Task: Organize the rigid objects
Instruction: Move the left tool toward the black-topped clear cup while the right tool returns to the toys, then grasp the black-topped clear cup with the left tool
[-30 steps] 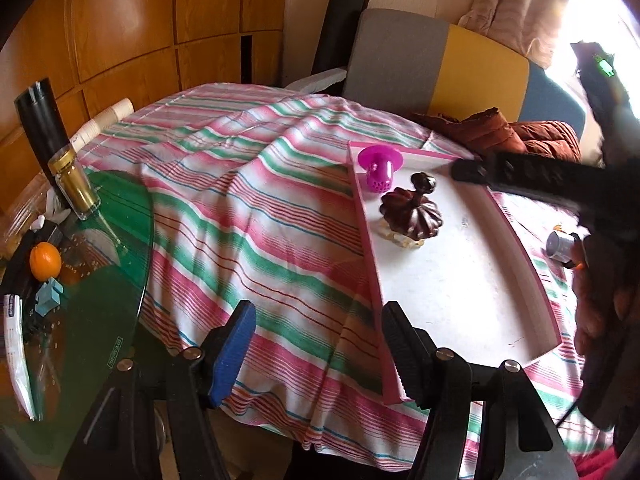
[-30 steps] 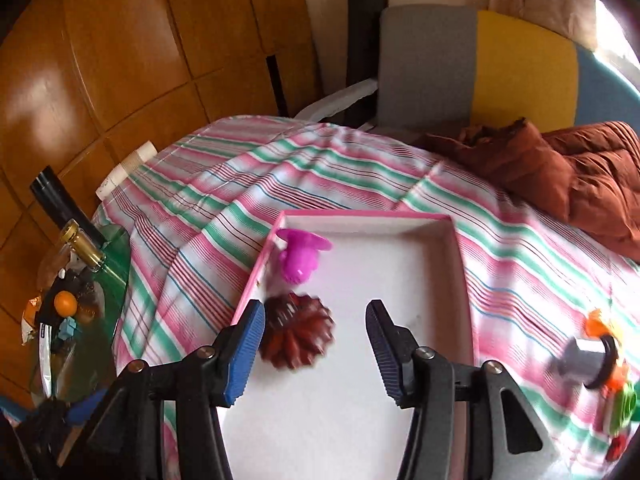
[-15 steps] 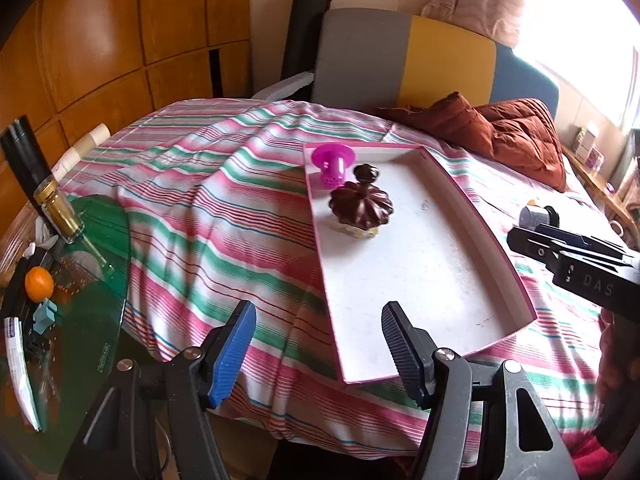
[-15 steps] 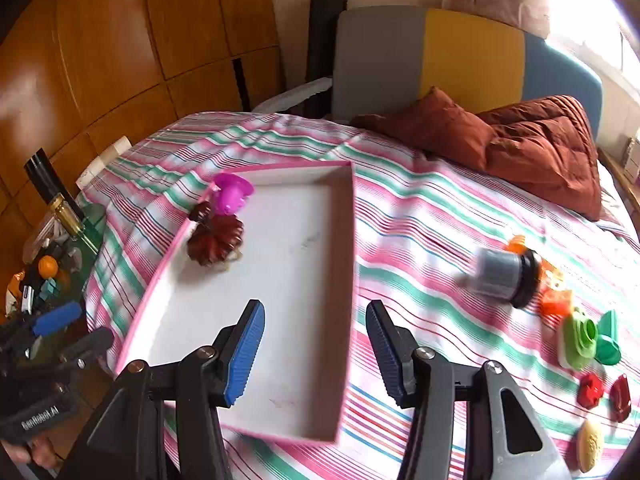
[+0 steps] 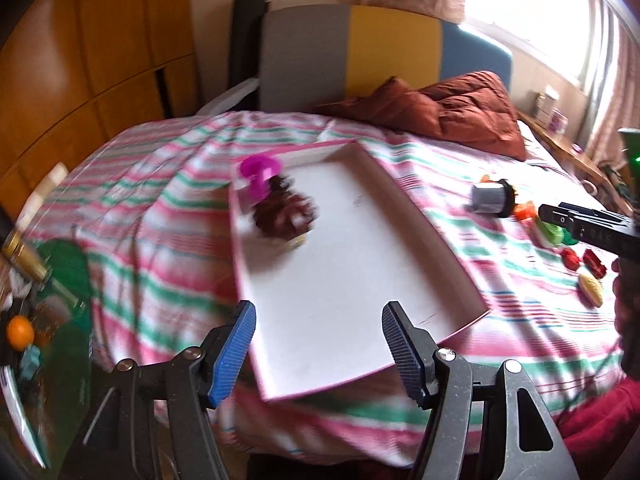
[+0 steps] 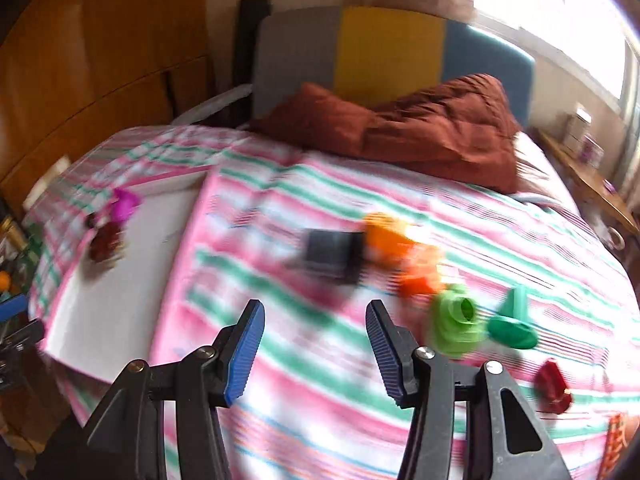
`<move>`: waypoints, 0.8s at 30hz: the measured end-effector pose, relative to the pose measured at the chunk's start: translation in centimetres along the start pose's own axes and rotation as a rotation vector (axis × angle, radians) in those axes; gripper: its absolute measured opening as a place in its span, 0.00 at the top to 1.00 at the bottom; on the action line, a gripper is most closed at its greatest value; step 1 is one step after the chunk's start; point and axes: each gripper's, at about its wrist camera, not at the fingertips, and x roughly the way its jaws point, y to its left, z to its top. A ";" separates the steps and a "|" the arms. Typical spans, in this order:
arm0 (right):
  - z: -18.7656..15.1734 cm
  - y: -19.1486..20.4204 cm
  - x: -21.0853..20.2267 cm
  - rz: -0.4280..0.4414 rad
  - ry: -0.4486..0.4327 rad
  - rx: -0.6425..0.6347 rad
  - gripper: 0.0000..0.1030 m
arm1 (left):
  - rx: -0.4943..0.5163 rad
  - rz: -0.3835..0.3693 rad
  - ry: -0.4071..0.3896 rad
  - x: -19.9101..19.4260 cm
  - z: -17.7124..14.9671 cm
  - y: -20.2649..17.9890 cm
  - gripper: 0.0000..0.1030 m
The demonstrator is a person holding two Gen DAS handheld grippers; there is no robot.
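A pink-rimmed white tray (image 5: pixel 404 200) lies on the striped bed and holds a magenta piece (image 5: pixel 259 171) and a dark brown fluted piece (image 5: pixel 286 213). The tray also shows in the right wrist view (image 6: pixel 120 304). Right of the tray lie a grey cylinder (image 6: pixel 332 254), orange pieces (image 6: pixel 390 236), a light green piece (image 6: pixel 456 324), a dark green cone (image 6: pixel 514 322) and a red piece (image 6: pixel 554 386). My left gripper (image 5: pixel 318 346) is open and empty over the tray's near end. My right gripper (image 6: pixel 314 348) is open and empty, short of the grey cylinder.
A rust-brown quilt (image 6: pixel 420 128) lies at the head of the bed before a grey, yellow and blue headboard (image 5: pixel 360 48). A green glass side table (image 5: pixel 48 320) with an orange and bottles stands at the left. A wooden wall is behind it.
Both grippers have swung to the right. The right one has left the tray and now faces the loose pieces on the bedspread. Both stay open.
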 end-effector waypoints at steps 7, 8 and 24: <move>-2.2 -10.4 1.0 -0.096 0.027 0.339 0.48 | 0.064 -0.112 0.034 1.5 2.9 -5.4 0.35; -2.1 -11.2 0.6 -0.070 -0.005 0.386 0.48 | 0.069 -0.130 0.045 1.9 3.4 -6.2 0.34; -1.9 -15.2 -1.7 0.012 -0.046 0.602 0.48 | 0.441 -0.223 0.116 10.7 9.8 -18.0 0.06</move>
